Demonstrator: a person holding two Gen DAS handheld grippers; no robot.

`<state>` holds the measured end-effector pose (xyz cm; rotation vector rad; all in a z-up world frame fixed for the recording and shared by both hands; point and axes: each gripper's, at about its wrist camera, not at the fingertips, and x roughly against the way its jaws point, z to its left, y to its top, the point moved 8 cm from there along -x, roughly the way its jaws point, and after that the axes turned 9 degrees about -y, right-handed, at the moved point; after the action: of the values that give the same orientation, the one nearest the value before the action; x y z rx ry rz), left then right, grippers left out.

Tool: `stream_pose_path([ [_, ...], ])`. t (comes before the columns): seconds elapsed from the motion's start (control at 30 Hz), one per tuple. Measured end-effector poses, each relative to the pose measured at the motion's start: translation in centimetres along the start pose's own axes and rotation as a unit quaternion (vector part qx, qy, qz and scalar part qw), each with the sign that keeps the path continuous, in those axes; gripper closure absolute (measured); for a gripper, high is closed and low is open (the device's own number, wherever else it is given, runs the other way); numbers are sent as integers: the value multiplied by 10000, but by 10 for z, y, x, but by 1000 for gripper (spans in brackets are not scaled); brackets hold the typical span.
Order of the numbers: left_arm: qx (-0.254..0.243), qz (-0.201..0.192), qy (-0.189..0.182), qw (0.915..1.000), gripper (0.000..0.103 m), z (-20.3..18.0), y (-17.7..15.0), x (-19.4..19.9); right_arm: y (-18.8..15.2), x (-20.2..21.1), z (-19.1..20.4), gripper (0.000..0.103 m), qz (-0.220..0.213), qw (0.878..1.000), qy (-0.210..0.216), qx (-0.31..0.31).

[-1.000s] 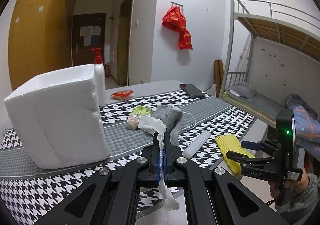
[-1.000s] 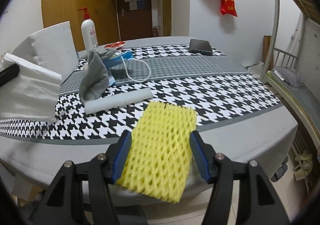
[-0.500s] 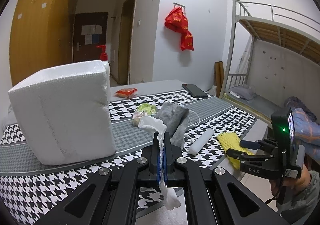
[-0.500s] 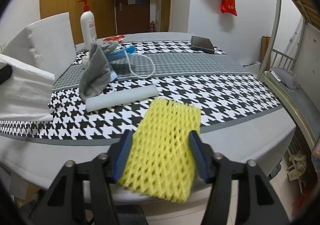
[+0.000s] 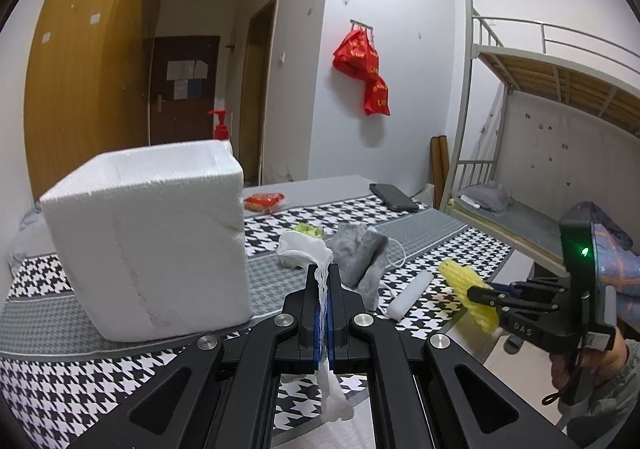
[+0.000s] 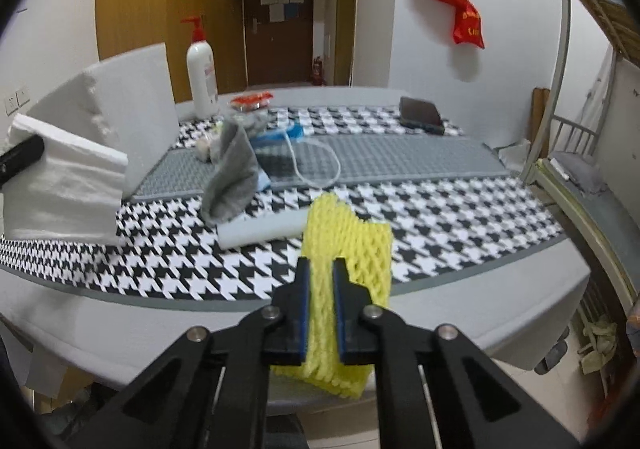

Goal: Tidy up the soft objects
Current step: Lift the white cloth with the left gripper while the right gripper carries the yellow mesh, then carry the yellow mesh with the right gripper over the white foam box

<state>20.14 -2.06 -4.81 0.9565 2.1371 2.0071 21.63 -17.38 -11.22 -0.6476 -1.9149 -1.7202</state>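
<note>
My left gripper (image 5: 323,269) is shut on a thin white foam sheet (image 5: 304,247), which sticks up past the fingertips and hangs below them. From the right wrist view the same white foam sheet (image 6: 64,185) shows at the left, held above the table. My right gripper (image 6: 320,269) has its jaws closing hard on a yellow foam net (image 6: 348,241), squeezed narrow between the pads at the table's near edge. In the left wrist view the right gripper (image 5: 476,293) holds the yellow net (image 5: 464,277) at the right. A white styrofoam box (image 5: 152,241) stands left of my left gripper.
On the houndstooth tablecloth (image 5: 60,369) lie a grey cloth (image 6: 232,177), a white foam roll (image 6: 260,231) and a white cable (image 6: 320,157). Farther back are a pump bottle (image 6: 202,73), a red packet (image 5: 264,201) and a phone (image 6: 420,111). A bunk bed (image 5: 540,129) stands at the right.
My right jaws went from wide around the yellow net to squeezed on it, and the net has lifted and bunched. The left gripper, still holding the sheet, has drifted closer to the box.
</note>
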Motion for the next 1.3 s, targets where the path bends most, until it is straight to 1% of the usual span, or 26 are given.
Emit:
stream_pose_path([
  [0.2, -79, -102, 57, 9999, 101, 0, 7, 9, 16, 22, 1, 90, -306, 9995, 37, -54],
  [0.4, -182, -239, 223, 9993, 101, 4, 15, 24, 31, 38, 5, 90, -541, 9984, 165, -73],
  [0.67, -304, -476, 507, 9971, 101, 9, 29, 46, 53, 58, 21, 90, -908, 9945, 522, -15],
  [0.8, -320, -532, 621, 9961, 101, 13, 35, 54, 63, 67, 31, 90, -1071, 9915, 731, 54],
  [1.3, -298, -786, 1174, 9895, 101, 29, 52, 82, 90, 82, 77, 90, -1422, 9794, 1383, 376],
])
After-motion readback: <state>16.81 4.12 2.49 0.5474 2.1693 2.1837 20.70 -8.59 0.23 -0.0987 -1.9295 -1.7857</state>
